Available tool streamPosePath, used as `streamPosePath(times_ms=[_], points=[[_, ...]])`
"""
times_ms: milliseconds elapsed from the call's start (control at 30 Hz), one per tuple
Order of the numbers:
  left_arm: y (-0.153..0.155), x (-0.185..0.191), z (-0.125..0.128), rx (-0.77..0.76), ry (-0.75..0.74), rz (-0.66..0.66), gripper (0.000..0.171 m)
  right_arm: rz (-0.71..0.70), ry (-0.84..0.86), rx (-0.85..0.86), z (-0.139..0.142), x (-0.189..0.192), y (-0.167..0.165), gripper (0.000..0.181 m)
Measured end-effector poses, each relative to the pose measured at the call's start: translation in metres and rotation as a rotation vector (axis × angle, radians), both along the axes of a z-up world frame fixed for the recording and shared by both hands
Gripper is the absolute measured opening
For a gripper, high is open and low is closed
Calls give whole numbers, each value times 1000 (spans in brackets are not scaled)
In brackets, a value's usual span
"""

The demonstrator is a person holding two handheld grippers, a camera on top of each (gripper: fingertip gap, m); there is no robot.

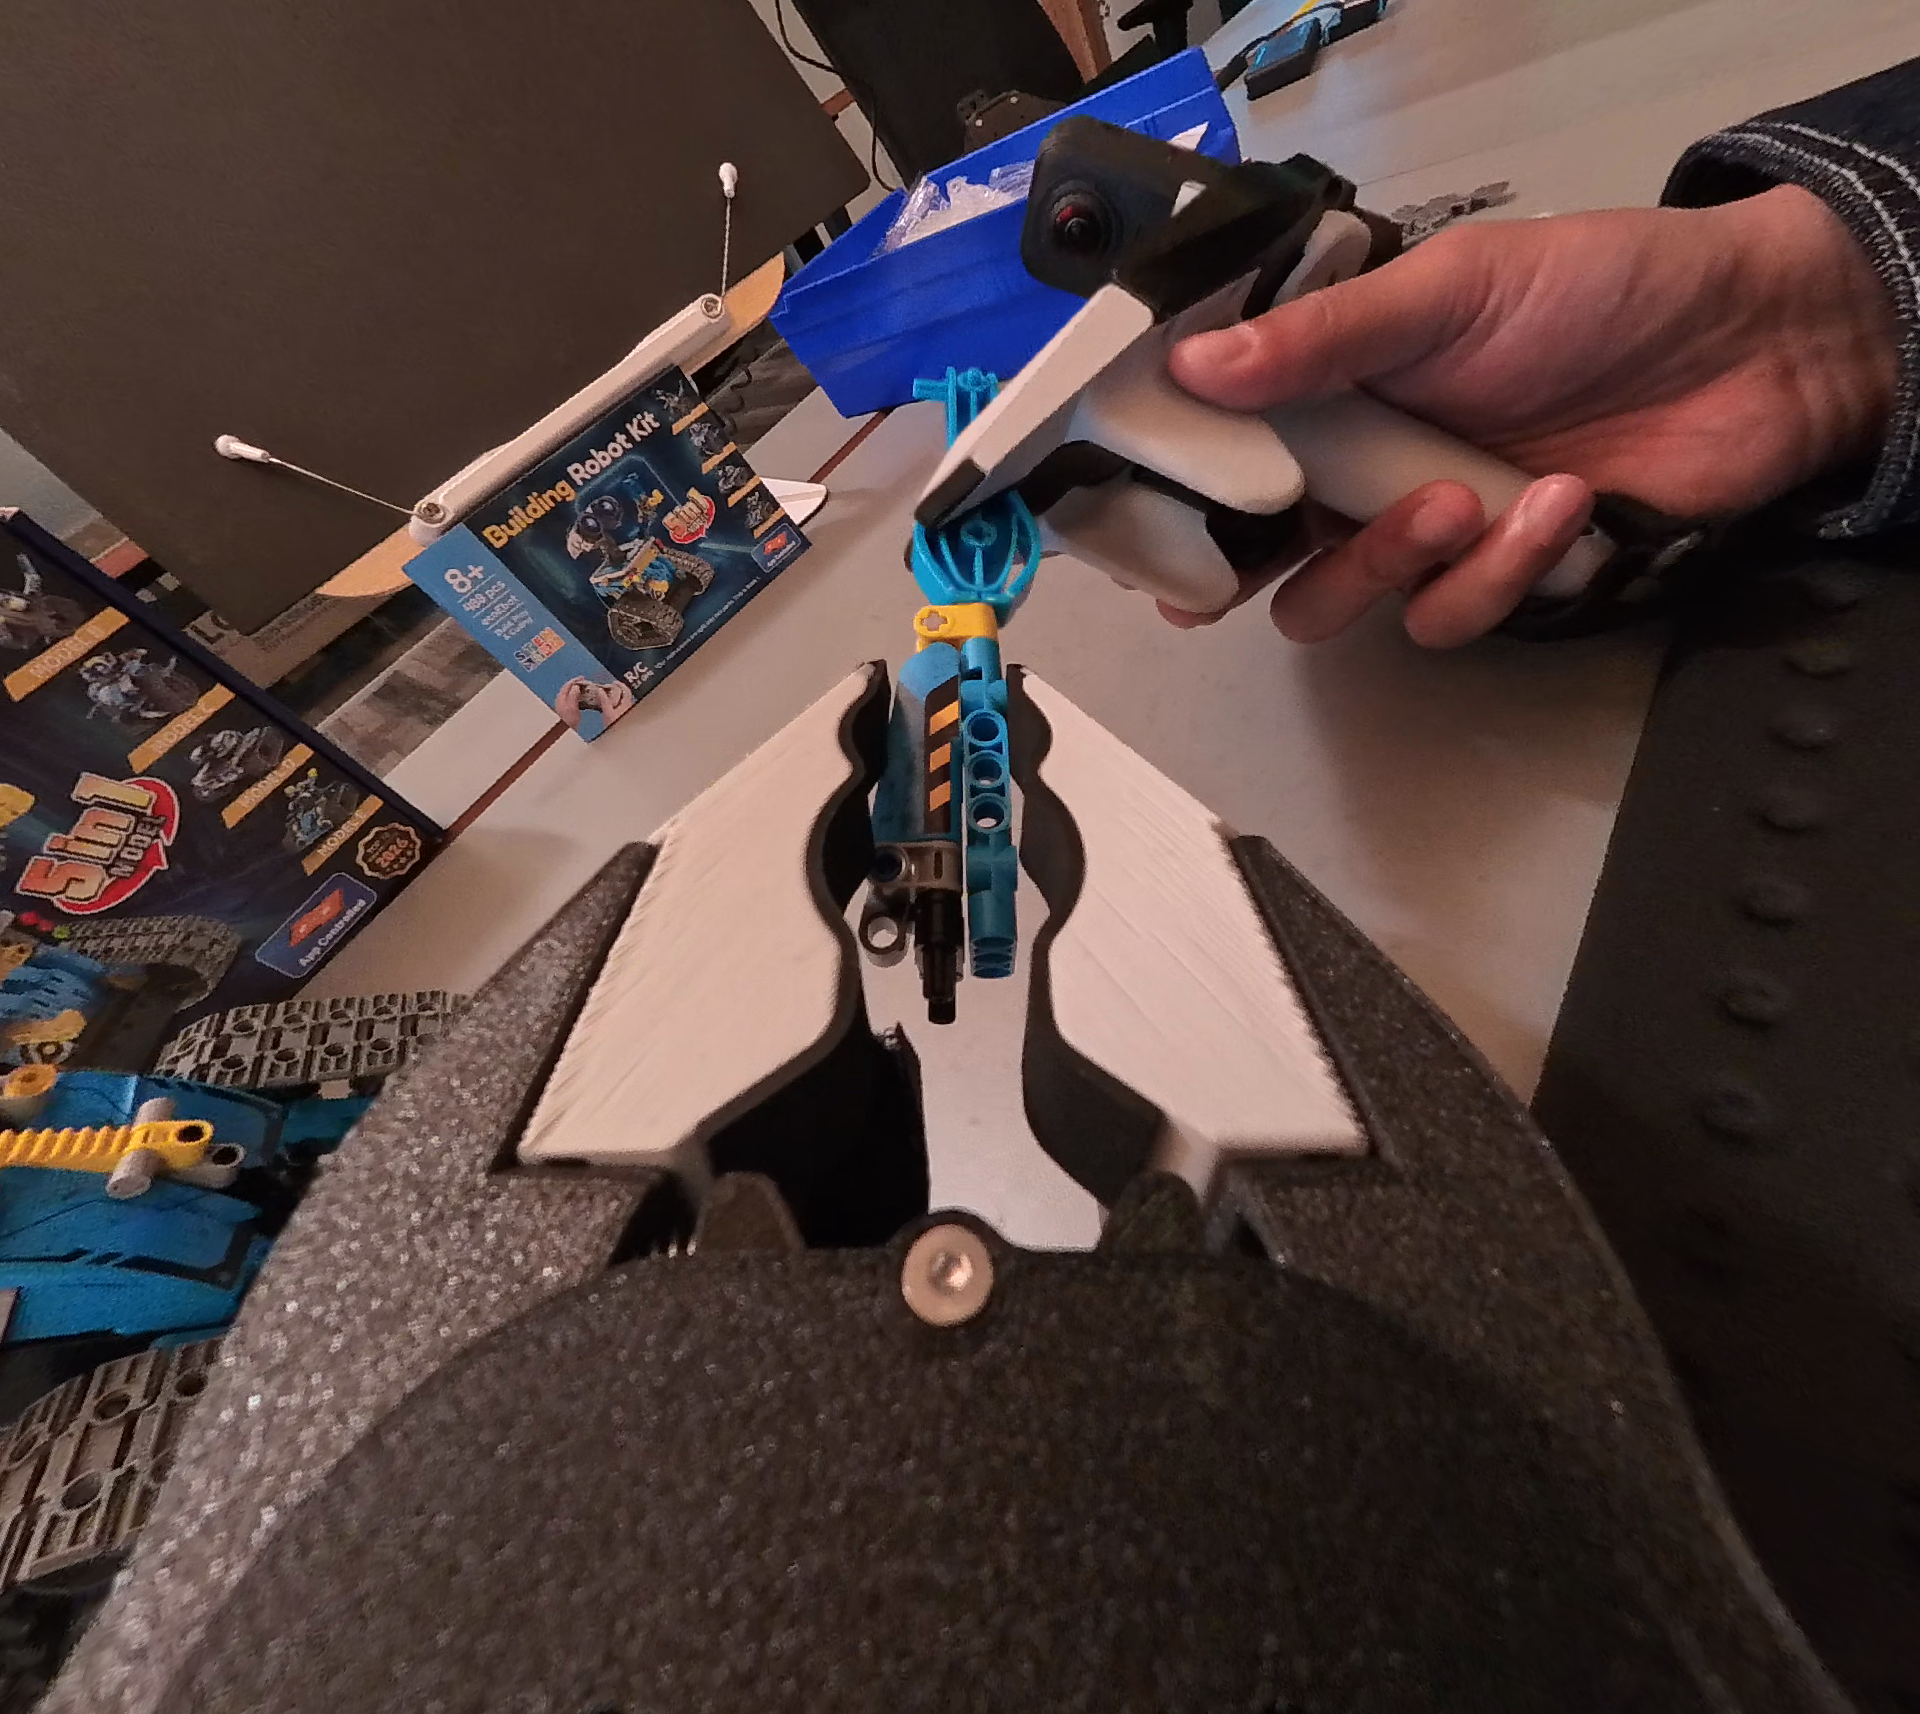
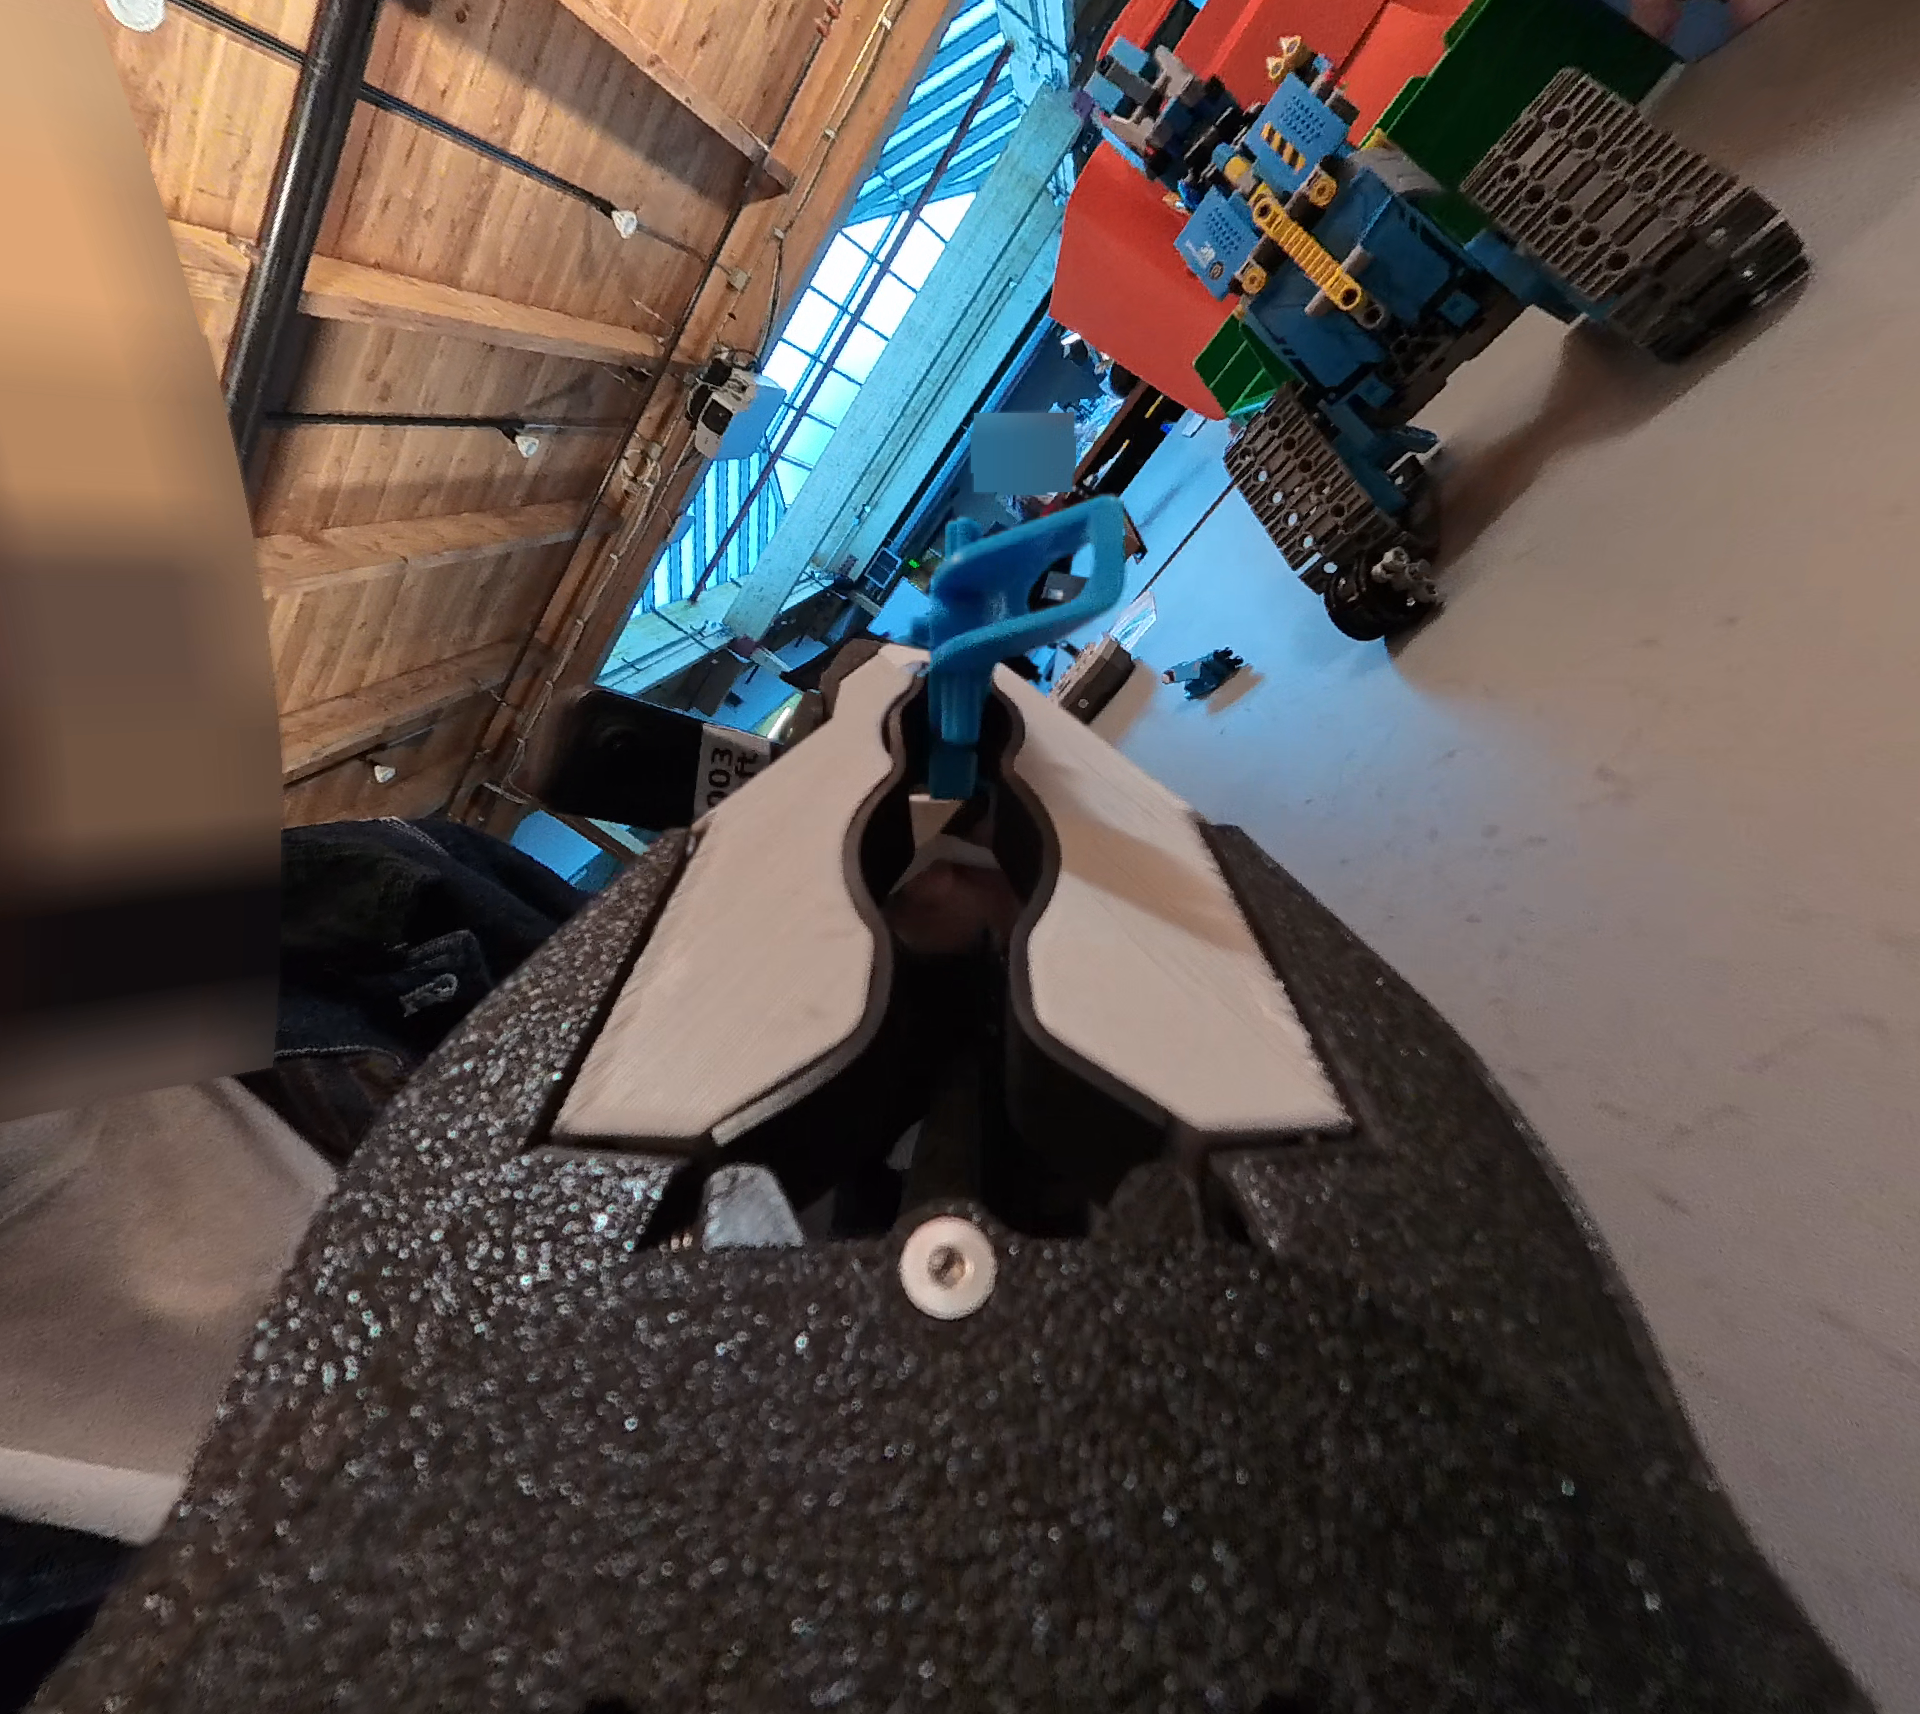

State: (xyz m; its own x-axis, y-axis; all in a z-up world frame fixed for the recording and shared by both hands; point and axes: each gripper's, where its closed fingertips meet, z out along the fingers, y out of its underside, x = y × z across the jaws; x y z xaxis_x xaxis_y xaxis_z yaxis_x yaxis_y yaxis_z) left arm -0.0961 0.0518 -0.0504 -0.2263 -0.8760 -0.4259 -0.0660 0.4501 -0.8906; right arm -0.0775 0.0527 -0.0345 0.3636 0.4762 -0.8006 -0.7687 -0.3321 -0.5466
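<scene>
Left gripper (image 1: 940,677) jaws clamped on a blue-and-yellow brick arm assembly (image 1: 951,791), studded hard plastic beams with a black axle; right gripper (image 1: 971,511) pinches its thin blue claw piece (image 2: 1023,594). Keep both grips square, push along the axis, don't twist. Beyond: matte table (image 1: 1299,781), tracked brick robot (image 2: 1382,262), glossy kit box (image 1: 613,552), blue bin (image 1: 935,303).

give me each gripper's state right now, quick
Left gripper: shut on the blue brick arm.
Right gripper: shut on the blue claw piece.
</scene>
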Motion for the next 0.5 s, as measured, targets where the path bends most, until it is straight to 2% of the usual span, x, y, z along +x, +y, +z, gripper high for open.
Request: streamPosePath(times_ms=[267, 500], points=[[-1, 0, -2, 7, 6, -1, 21, 3, 0, -7, -1, 0, 1, 6], [2, 0, -1, -8, 4, 6, 21, -16, -65, -8, -1, 0, 1, 6]])
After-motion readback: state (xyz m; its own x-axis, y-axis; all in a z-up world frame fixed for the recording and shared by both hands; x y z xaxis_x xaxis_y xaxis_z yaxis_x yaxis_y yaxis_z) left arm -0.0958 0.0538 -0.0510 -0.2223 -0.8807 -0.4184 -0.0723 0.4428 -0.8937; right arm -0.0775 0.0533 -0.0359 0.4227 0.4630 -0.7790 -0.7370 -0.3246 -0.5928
